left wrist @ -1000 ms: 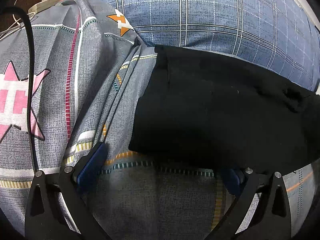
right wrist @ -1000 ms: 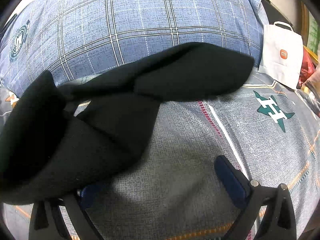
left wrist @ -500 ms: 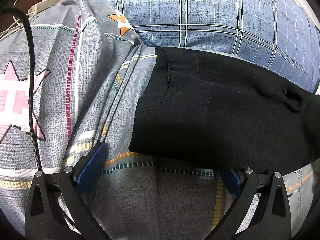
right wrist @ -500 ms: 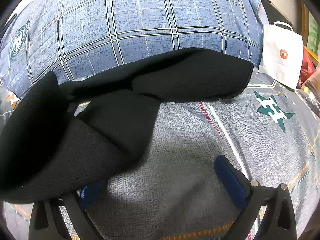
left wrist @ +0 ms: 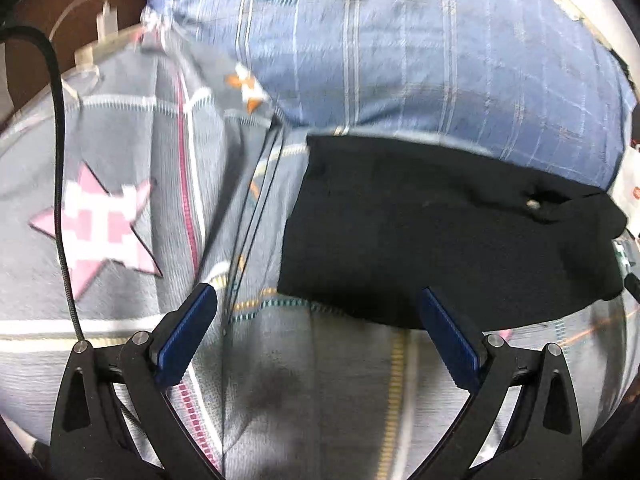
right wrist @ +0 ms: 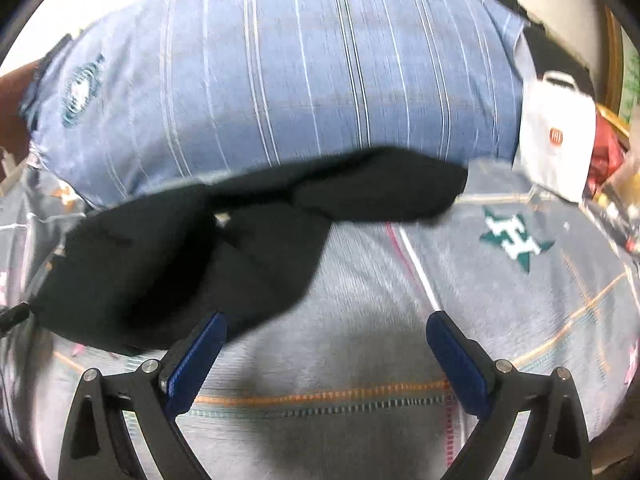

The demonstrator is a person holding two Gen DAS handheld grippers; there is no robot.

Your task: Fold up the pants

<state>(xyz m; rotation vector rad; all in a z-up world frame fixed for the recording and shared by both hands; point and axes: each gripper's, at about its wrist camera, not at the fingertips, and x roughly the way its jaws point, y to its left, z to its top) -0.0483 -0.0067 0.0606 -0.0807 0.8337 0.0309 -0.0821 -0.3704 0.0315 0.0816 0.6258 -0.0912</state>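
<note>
Left gripper [left wrist: 316, 312] fingers spread wide, right gripper [right wrist: 326, 338] likewise

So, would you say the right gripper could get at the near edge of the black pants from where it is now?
Probably yes. The right gripper is open, and the near edge of the black pants lies just ahead of its left finger on the bedspread; nothing blocks it.

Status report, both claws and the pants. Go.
Left claw open, empty. Right claw open, empty. Black pants bunched on the bedsheet, against the blue pillow, one leg splayed right. Nothing in the way.
</note>
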